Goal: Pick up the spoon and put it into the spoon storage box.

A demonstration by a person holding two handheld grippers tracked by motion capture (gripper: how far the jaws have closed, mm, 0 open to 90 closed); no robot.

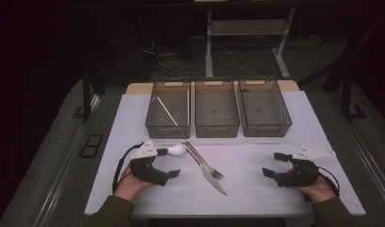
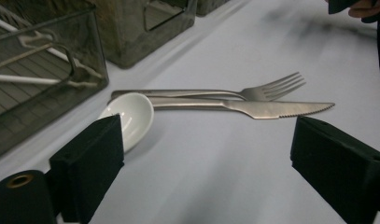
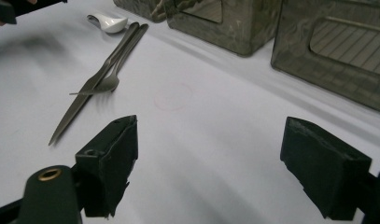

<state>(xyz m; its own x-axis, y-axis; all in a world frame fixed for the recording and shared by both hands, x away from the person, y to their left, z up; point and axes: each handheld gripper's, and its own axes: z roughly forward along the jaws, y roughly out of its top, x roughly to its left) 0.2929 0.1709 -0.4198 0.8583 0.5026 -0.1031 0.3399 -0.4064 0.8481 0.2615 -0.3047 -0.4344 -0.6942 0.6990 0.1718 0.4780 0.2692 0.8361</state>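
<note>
A white spoon lies on the white table just in front of the left bin. Beside it to the right, a metal fork and a knife lie side by side, slanting toward the near edge. My left gripper is open near the table's front left. Its far jaw is close to the spoon, and the fork and knife lie beyond its empty gap. My right gripper stands open at the front right with bare table between its jaws. The cutlery lies off to its left.
Three wire-mesh bins stand in a row at the back: left, middle, right. Two thin white sticks lie in the left bin. Dark floor, cables and desk legs lie beyond the table.
</note>
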